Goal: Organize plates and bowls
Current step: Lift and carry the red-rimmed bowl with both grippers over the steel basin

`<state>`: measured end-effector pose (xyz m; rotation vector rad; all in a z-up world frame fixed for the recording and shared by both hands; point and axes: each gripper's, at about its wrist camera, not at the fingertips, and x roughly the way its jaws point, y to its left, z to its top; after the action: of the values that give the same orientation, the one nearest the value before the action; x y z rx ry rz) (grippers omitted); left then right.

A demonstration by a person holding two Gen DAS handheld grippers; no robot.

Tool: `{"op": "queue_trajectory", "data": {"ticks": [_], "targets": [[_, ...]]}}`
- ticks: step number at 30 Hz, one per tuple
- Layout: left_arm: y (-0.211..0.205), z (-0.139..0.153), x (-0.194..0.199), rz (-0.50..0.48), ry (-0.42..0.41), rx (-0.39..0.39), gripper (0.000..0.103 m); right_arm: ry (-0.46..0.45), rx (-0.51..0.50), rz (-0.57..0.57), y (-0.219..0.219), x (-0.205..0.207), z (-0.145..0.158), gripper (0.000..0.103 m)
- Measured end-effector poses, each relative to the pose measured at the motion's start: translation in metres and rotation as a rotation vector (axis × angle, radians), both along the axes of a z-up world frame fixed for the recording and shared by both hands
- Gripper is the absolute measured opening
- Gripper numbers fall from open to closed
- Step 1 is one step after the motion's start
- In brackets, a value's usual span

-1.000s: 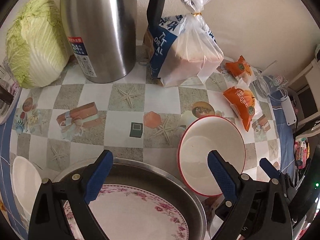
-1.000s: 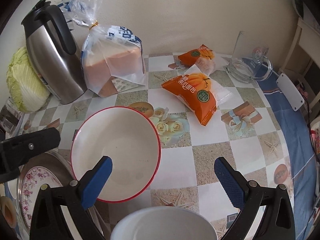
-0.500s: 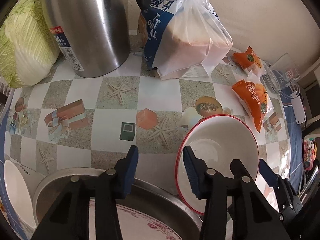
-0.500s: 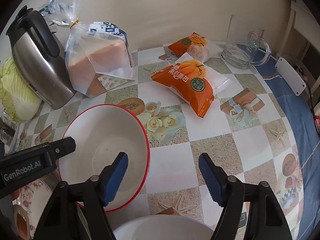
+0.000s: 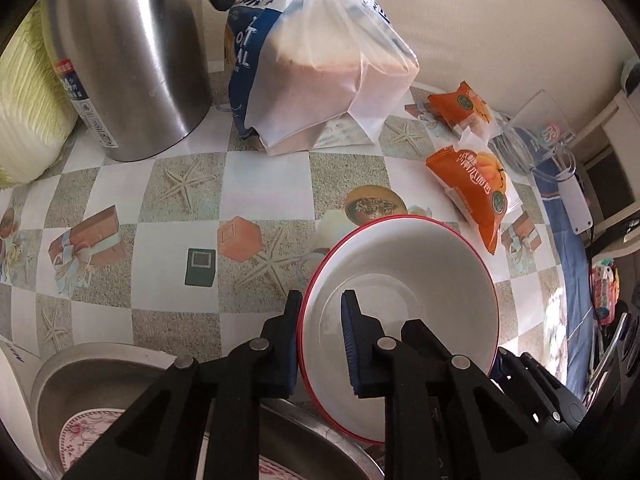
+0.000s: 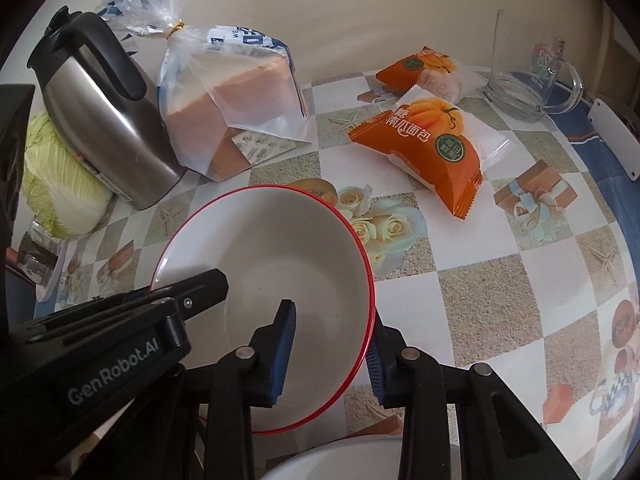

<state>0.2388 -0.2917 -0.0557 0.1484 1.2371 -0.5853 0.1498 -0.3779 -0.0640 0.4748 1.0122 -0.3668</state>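
Bowl [image 5: 416,272], white with a red rim, sits on the table [image 5: 264,184] beside a steel basin [image 5: 120,376] that holds a floral plate [image 5: 84,436]. Left claw [image 5: 319,340] straddles its near-left rim, jaws closing, outer pad at the wall, inner pad not yet touching. Right claw [image 6: 332,354] straddles the opposite rim, also closing, with a gap showing. Two grips on opposite sides suggest a level two-handed lift. Left claw body reads "GenRobot.AI". Orange snack pack [image 6: 424,148] carries Chinese characters; kettle [image 5: 132,52] label shows "24"
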Motion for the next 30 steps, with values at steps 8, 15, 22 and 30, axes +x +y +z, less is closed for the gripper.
{"op": "queue_trajectory", "data": {"ticks": [8, 15, 22, 30], "targets": [[0.011, 0.025, -0.009, 0.029, -0.031, -0.052, 0.02, -0.057, 0.018, -0.009, -0.007, -0.008, 0.016, 0.036], [0.035, 0.052, -0.026, 0.085, -0.077, -0.068, 0.02, -0.094, 0.001, 0.022, 0.005, -0.013, 0.044, 0.036], [0.064, 0.073, -0.031, 0.157, -0.096, -0.107, 0.021, -0.109, -0.02, 0.076, 0.029, -0.017, 0.065, 0.036], [0.105, 0.091, -0.046, 0.255, -0.112, -0.157, 0.025, -0.134, -0.046, 0.152, 0.063, -0.024, 0.09, 0.036]]}}
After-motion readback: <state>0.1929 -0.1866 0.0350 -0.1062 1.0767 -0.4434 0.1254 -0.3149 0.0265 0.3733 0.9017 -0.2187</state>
